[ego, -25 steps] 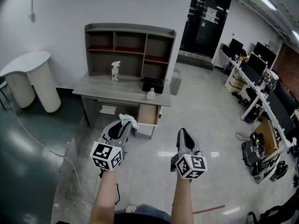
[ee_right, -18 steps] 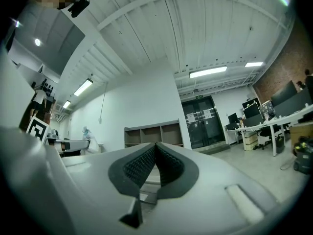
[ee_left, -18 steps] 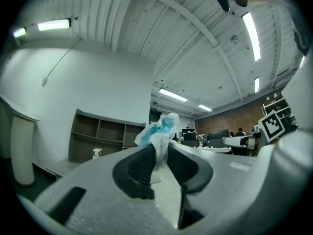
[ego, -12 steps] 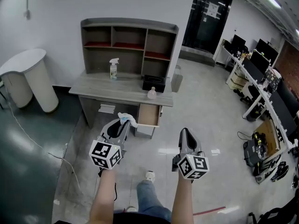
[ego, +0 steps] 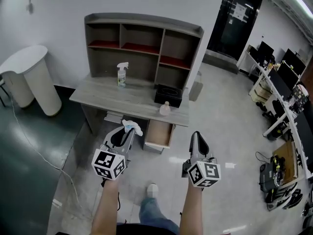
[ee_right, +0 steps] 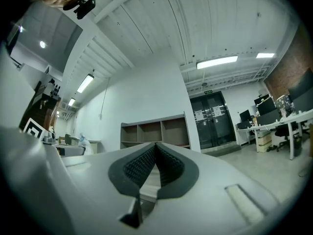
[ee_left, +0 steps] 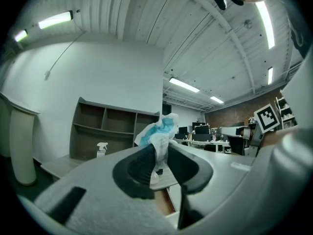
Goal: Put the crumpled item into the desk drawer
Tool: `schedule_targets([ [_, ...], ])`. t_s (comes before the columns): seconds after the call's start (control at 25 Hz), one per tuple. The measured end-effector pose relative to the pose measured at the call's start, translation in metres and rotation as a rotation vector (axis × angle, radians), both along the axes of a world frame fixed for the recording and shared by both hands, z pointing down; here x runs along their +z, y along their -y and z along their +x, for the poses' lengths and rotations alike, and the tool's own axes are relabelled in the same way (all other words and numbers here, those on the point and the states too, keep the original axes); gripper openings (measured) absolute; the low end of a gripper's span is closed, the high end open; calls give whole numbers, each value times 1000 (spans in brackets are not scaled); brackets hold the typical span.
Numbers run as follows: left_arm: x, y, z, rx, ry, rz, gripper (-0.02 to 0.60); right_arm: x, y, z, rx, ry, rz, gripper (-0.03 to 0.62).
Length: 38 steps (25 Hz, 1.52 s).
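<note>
Closer now to the desk [ego: 105,93], you carry the crumpled item [ego: 133,127] pinched in your left gripper [ego: 127,134], raised ready for the open drawer [ego: 160,134], right gripper [ego: 196,137] closed, empty.

A grey shelf unit [ego: 139,65] with open cubbies, some with red boards, stands along the back of a grey surface [ego: 105,94] against a white wall. A white spray bottle [ego: 121,76] stands upright on the surface near the shelf unit. Further right sits a black box [ego: 168,95], and just in front of it a small clear bottle [ego: 165,109]. A white round table [ego: 29,77] stands well apart on the left. A thin cable [ego: 34,146] trails over the glossy floor [ego: 230,146]. On the far right, past a black double door [ego: 234,26], are rows of office desks with monitors [ego: 283,82].
</note>
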<state>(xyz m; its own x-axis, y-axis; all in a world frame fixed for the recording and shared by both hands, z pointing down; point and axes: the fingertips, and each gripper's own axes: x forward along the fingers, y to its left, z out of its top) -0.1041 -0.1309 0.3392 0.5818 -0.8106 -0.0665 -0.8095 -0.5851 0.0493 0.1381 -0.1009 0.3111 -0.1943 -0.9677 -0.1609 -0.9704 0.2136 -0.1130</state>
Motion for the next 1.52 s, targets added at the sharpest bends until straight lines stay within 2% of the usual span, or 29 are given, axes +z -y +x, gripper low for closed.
schedule_targets([
  [0.2,12,81,20,-27,10,-22,77,2,92,24,-41,-6,2,9],
  [0.44,31,174,45,-63,5,-35,77,18,200,45,-93,-20,-49,9],
  [0.72,52,238,69,-55,21,-74,77,46,280,47,-132,12,-105,10],
  [0.96,96,262,91,8,59,-165,77,81,308,41,-131,28,-174,10],
  [1.12,139,260,116,56,74,-266,77,104,312,51,-108,55,-207,11],
  [1.36,261,242,141,80,100,-471,77,177,292,48,-97,71,-309,11],
  [1.52,338,253,156,72,131,-543,77,239,281,47,-100,80,-372,11],
])
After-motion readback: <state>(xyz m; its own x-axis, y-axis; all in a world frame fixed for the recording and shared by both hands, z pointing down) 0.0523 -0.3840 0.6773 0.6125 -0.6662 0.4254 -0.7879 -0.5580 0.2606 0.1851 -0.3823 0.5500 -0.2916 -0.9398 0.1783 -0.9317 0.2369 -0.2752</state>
